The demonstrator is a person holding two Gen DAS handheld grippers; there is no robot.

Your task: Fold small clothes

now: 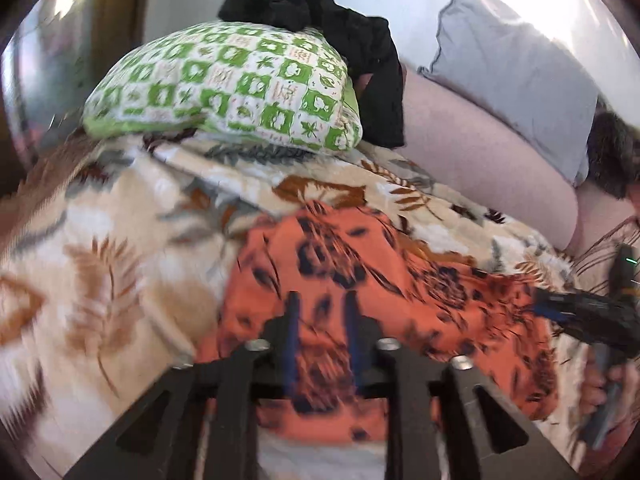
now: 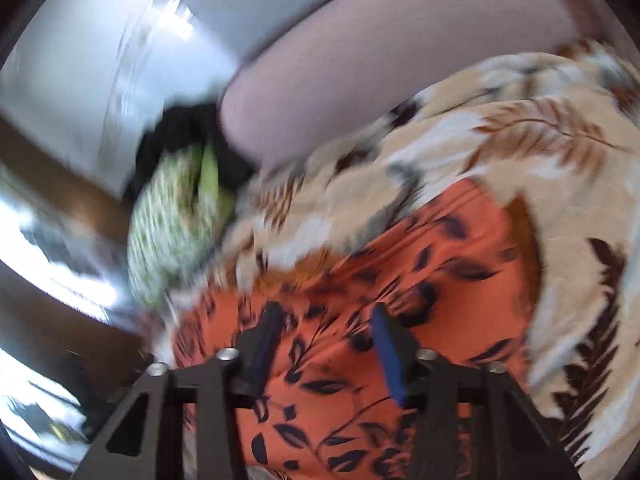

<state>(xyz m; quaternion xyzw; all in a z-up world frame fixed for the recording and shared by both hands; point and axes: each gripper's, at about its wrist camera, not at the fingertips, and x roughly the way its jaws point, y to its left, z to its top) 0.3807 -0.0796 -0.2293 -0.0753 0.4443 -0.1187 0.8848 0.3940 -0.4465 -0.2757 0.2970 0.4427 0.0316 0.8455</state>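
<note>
One leaf-print blanket (image 1: 120, 216) is my landmark. On it I count one orange floral garment (image 1: 400, 280), lying flat, and beyond it one green-checked pillow (image 1: 224, 88), one black cloth (image 1: 360, 40). My left gripper (image 1: 322, 304) and right gripper (image 2: 326, 320) hover over the garment, jaws partly apart, gripping nothing. Right view blurred.

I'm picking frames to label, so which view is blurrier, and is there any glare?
Right wrist view: heavy motion smear, green checked pillow almost unreadable, window glare at left. Left wrist view: sharper at the pillow, orange garment streaked, strong fisheye bending, mild glare top corners.
</note>
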